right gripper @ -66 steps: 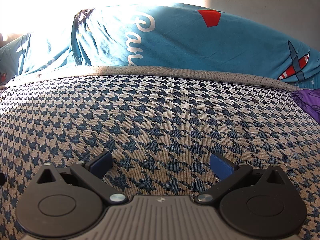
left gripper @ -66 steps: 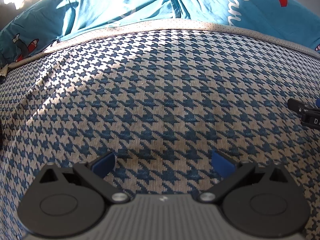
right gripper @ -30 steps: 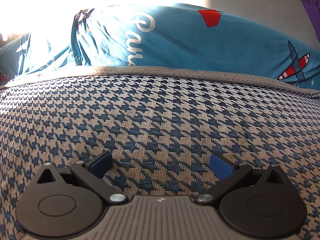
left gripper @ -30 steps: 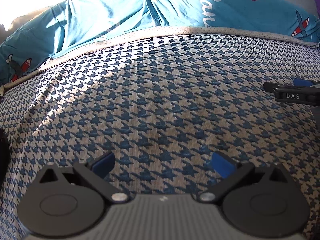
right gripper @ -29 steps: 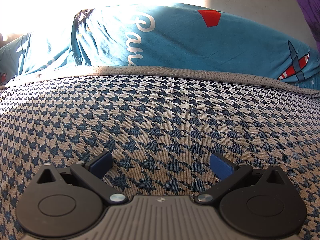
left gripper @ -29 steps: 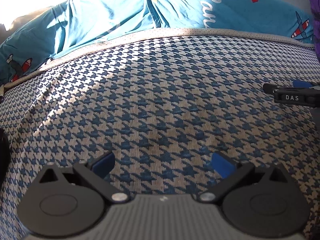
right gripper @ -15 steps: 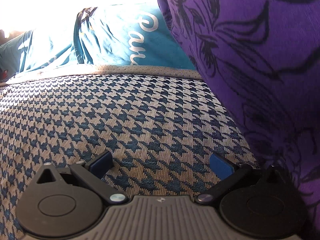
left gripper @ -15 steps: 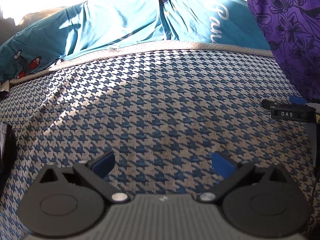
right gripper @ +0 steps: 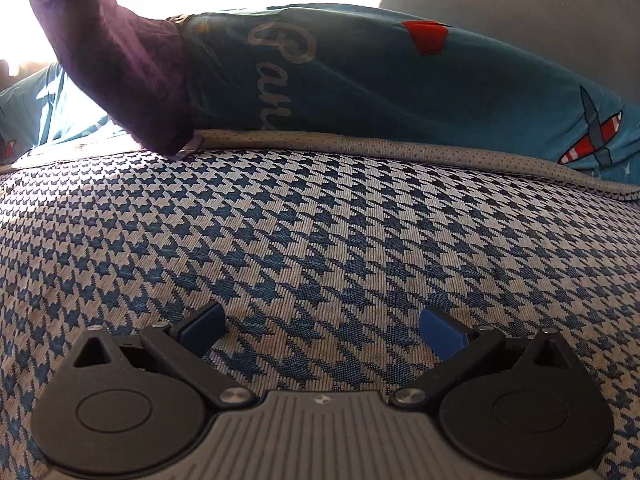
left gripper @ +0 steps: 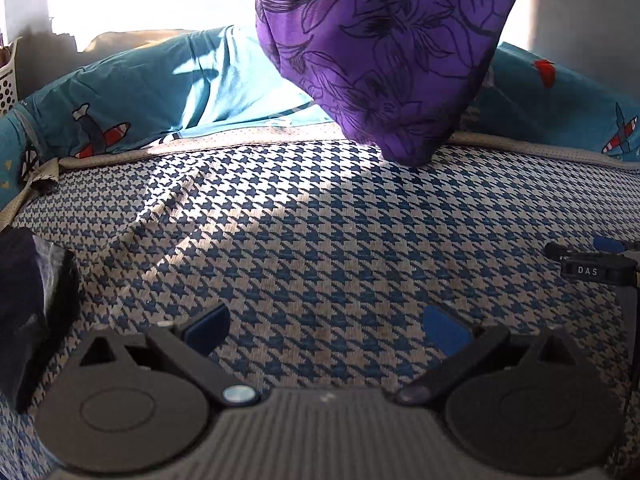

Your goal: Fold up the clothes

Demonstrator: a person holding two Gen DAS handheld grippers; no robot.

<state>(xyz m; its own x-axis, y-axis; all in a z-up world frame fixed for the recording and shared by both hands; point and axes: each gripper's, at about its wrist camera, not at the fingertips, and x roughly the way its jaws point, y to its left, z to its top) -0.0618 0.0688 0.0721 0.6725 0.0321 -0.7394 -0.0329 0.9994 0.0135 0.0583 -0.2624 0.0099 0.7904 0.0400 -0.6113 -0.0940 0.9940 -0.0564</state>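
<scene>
A purple garment [left gripper: 384, 52] with a black flower print hangs down from above at the far edge of the houndstooth bed cover [left gripper: 320, 240], its lowest fold touching or just above the cover. In the right wrist view the same purple garment [right gripper: 116, 68] hangs at the upper left. What holds it up is out of view. My left gripper [left gripper: 324, 328] rests low over the cover, open, nothing between its blue pads. My right gripper [right gripper: 322, 330] is open too and empty; its side [left gripper: 592, 268] shows at the right edge of the left wrist view.
Teal pillows [right gripper: 400, 84] with aeroplane prints and white lettering line the far side of the bed. A dark folded cloth [left gripper: 28, 312] lies at the left edge. A white perforated basket [left gripper: 8, 80] stands far left. Bright window light floods the background.
The purple garment came in from the right, swept across both views and now hangs at the far middle of the bed. Both grippers stayed open and nearly still; the left tilted up slightly.
</scene>
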